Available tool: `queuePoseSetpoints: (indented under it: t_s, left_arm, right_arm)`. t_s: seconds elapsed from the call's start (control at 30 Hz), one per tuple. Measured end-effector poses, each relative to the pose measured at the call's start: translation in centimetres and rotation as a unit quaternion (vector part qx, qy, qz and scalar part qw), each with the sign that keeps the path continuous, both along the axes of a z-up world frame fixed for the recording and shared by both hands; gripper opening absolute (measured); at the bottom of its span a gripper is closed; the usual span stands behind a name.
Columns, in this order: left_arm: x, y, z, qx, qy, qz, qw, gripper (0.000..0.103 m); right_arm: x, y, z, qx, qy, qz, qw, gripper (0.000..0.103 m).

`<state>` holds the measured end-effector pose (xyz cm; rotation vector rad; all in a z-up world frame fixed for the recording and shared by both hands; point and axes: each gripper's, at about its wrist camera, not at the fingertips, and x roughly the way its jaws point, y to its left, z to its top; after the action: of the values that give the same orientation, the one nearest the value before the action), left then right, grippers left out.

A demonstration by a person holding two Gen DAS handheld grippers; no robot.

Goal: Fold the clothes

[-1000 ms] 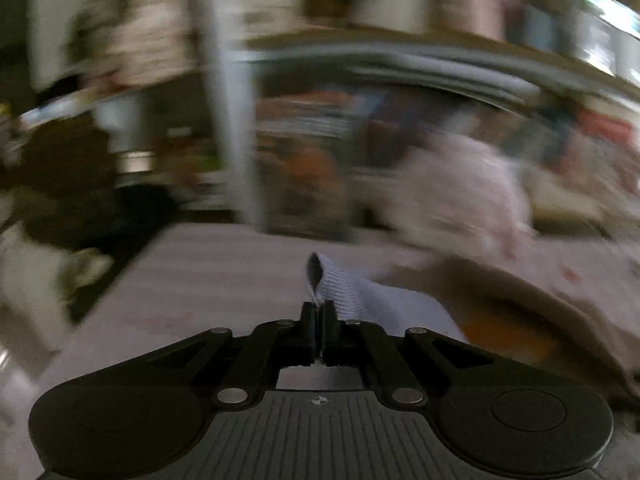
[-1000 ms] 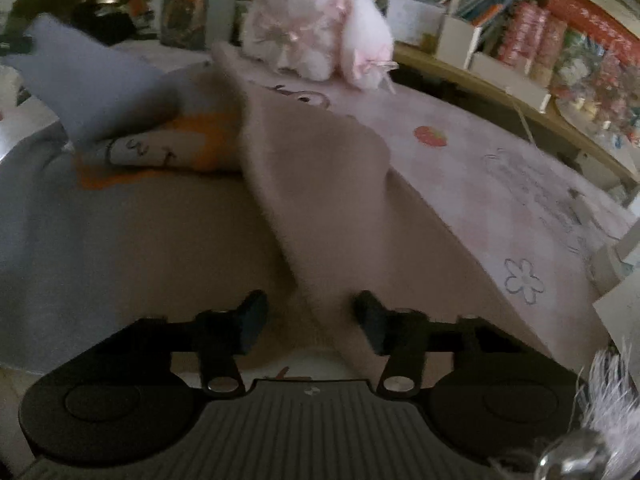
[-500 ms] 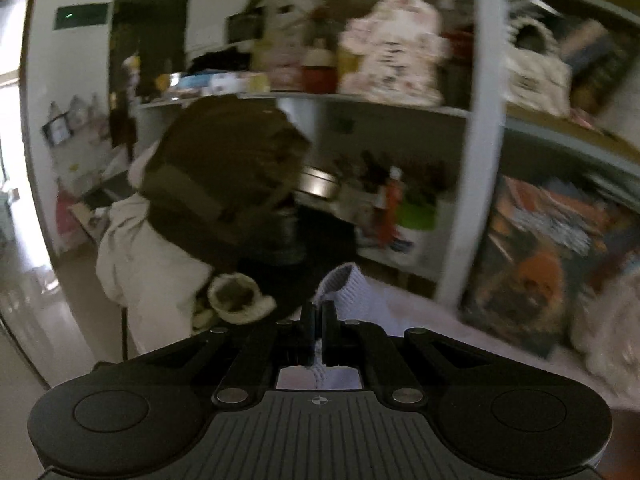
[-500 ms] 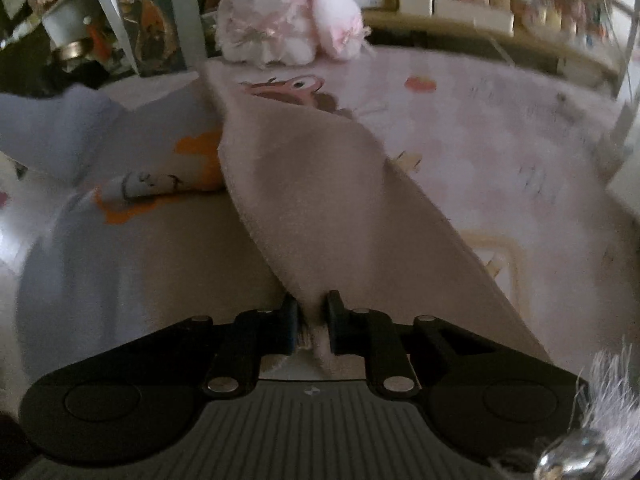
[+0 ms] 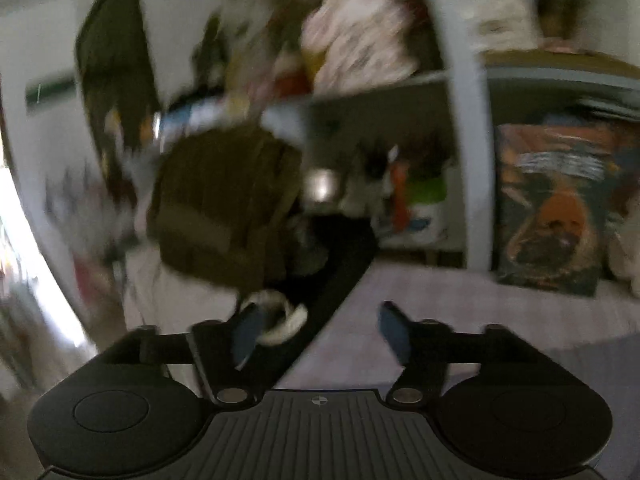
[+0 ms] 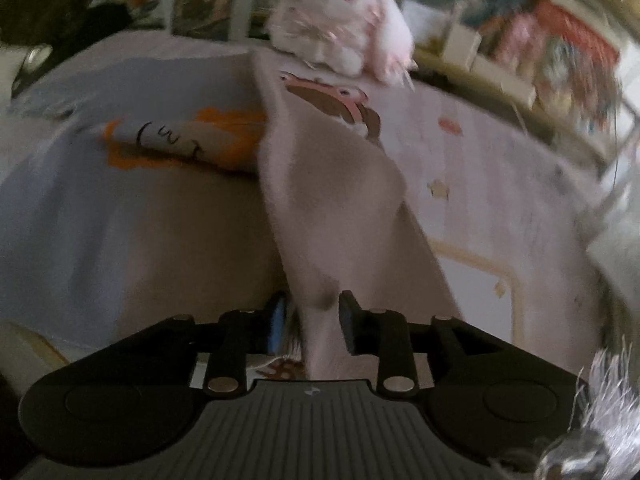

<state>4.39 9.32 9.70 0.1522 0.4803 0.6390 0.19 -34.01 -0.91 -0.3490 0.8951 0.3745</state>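
Left hand-held gripper (image 5: pixel 318 334): jaws spread wide, nothing between them. It points past the bench (image 5: pixel 500 312) edge toward the shelving (image 5: pixel 468 120); this view is motion-blurred. A dark brown bag (image 5: pixel 224 208) shows left of the shelf upright.

Right hand-held gripper (image 6: pixel 312 322): jaws parted a little, a fold of the pinkish-beige garment (image 6: pixel 340 200) lying in the gap between them. Whether the pads actually press the cloth cannot be told; a gap shows on the left side.

Landmark: the pink plush toy (image 6: pixel 344 32) at the far side of the bench. The pinkish-beige garment runs from just in front of the toy down to the right hand-held gripper, as a raised ridge. To the left of that ridge lies the light blue garment (image 6: pixel 80 184) with an orange and white print (image 6: pixel 188 140), spread on the bench, its edge tucked under the beige one. To the right of the ridge is the pale patterned bench cover (image 6: pixel 500 184).
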Motion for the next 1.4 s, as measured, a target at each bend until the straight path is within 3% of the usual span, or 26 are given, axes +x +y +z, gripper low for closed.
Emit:
queuePoseSetpoints:
  t_s: [0.13, 0.2, 0.3, 0.5, 0.7, 0.8, 1.03, 1.17, 1.27, 1.33, 1.4]
  left_arm:
    - [-2.2, -5.7, -1.0, 0.034, 0.015, -0.072, 0.9967, 0.076]
    - [-3.1, -8.7, -2.2, -0.008, 0.036, -0.139, 0.9896, 0.077]
    - [-4.1, -13.0, -4.8, -0.102, 0.073, -0.206, 0.9705, 0.077]
    - [-5.1, -19.2, -9.3, -0.214, 0.122, -0.225, 0.9428, 0.076]
    - [-5.0, -21.2, -11.7, -0.189, 0.186, -0.206, 0.942, 0.076]
    - [-5.6, -21.0, -12.1, -0.204, 0.188, -0.179, 0.944, 0.078]
    - [-5.5, -21.6, -12.0, -0.203, 0.19, -0.157, 0.9476, 0.078]
    - [-5.3, -21.7, -11.9, -0.201, 0.194, -0.149, 0.9488, 0.078]
    - [-5.1, -21.8, -11.8, -0.194, 0.199, -0.147, 0.9492, 0.078]
    - [-5.0, -21.9, -11.8, -0.189, 0.204, -0.149, 0.949, 0.078]
    - [-5.1, -22.0, -11.6, -0.178, 0.212, -0.152, 0.9489, 0.078]
  right_arm:
    - [0.2, 0.1, -0.4, -0.012, -0.001, 0.022, 1.0, 0.028]
    - [0.4, -0.3, -0.5, -0.006, 0.004, 0.029, 1.0, 0.028]
    - [0.7, -0.8, -0.6, 0.003, 0.01, 0.038, 0.999, 0.028]
    - [1.3, -1.8, -0.8, 0.02, 0.024, 0.057, 0.998, 0.023]
    - [2.4, -3.6, 0.3, 0.053, 0.033, 0.082, 0.995, 0.011]
    - [3.7, -4.9, 1.5, 0.065, 0.028, 0.094, 0.993, 0.008]
    - [9.0, -7.5, 3.1, -0.006, -0.044, 0.092, 0.995, 0.005]
    - [13.9, -8.2, 1.4, -0.066, -0.077, 0.06, 0.993, 0.005]
    - [17.1, -8.9, -0.9, -0.1, -0.076, 0.033, 0.992, 0.006]
    - [17.9, -9.3, -1.3, -0.103, -0.086, 0.015, 0.991, 0.014]
    - [18.1, -9.6, -1.3, -0.098, -0.104, -0.003, 0.99, 0.014]
